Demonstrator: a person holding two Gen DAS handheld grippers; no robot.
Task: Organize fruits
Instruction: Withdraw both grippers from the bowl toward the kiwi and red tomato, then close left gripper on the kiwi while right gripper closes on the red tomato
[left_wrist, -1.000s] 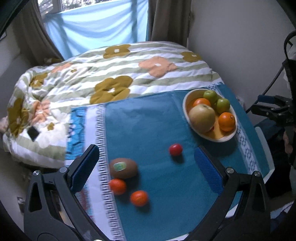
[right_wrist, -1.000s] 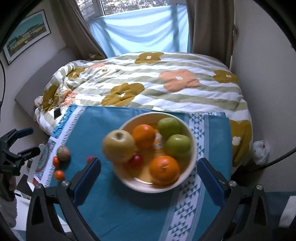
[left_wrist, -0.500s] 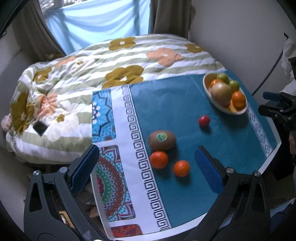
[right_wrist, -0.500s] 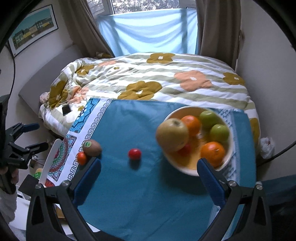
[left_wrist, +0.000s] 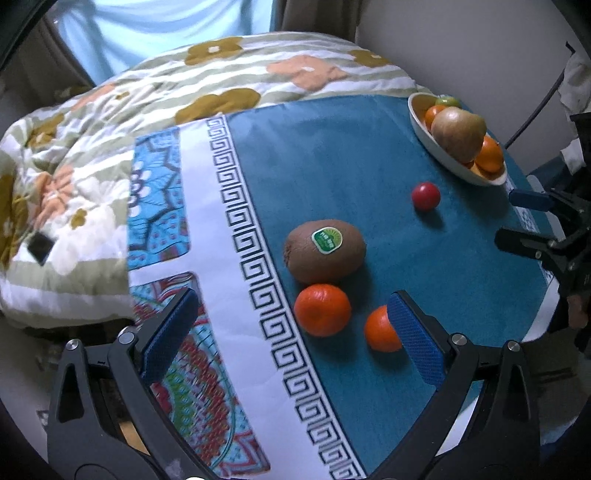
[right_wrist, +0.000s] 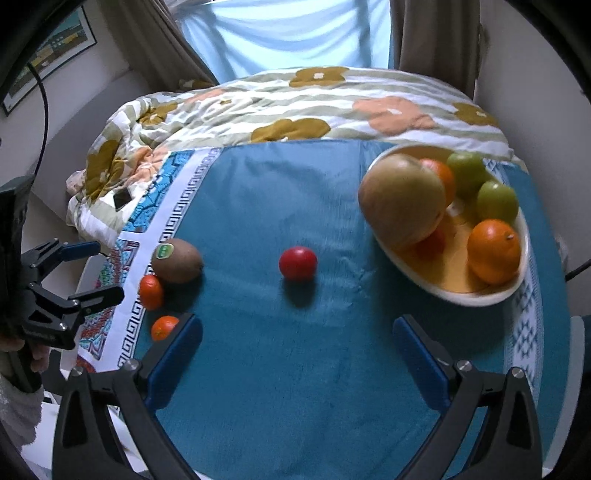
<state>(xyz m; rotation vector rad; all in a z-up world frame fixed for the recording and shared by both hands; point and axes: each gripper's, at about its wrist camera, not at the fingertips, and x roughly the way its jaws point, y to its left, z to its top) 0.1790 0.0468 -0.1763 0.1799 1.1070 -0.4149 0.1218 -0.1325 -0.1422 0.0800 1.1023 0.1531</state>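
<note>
The left gripper (left_wrist: 291, 321) hung spread wide and empty over the near edge of the teal cloth (left_wrist: 351, 177), its blue pads either side of the loose fruit. Landmark was the kiwi (left_wrist: 325, 254), sticker up, right by the cloth's key-pattern border. Just in front of it sat one small orange (left_wrist: 322, 309), almost touching; a second small orange (left_wrist: 382, 330) lay beside that, partly behind the left gripper's right pad. Beyond the kiwi, well apart, sat the red tomato (left_wrist: 426, 195), and farther still the cream bowl (left_wrist: 448, 158).

The right gripper (right_wrist: 297, 352) was spread wide too, gripping nothing, low over bare cloth with the tomato (right_wrist: 297, 263) ahead of it. The bowl (right_wrist: 476, 295) held a big tan apple (right_wrist: 400, 201), two green fruits, oranges and a small red fruit under the apple.

Behind the table lay a bed with a flowered, striped quilt (right_wrist: 295, 103), brown curtains, a pale blue drape at the window, and a framed picture (right_wrist: 48, 51) on the wall left of the bed.

Against half a second earlier, the left gripper had dropped closer: the kiwi and oranges loomed far larger. The right gripper had swung left, pushing the bowl toward the view's right edge. No fruit had shifted.
</note>
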